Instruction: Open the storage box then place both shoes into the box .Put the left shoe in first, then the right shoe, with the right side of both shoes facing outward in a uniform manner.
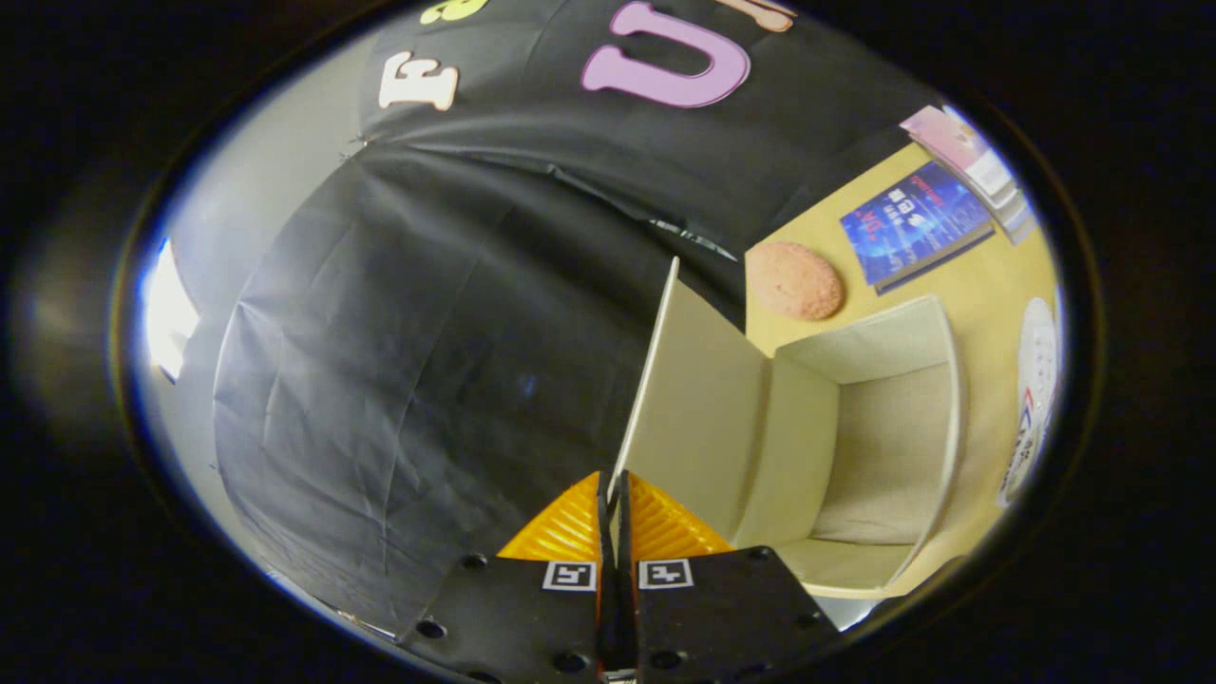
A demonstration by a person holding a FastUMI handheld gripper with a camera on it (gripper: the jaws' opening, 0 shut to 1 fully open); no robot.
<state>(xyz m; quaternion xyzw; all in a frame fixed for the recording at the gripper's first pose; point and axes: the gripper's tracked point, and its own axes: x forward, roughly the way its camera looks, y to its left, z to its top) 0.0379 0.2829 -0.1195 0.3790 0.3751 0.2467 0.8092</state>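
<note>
Cream card is what I am pinching: my gripper (613,494) is closing its fingers on the edge of the storage box (855,446) lid (689,399), which is rising toward twelve o'clock. The open, empty cavity is lying at three o'clock. No shoe is lying by it. Beyond it, at one o'clock, a book (914,226) is carrying print too small to read.

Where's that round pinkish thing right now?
In the gripper view, the round pink pad lies on the yellow table, just behind the open storage box and beside a blue book, well beyond the fingers.
</note>
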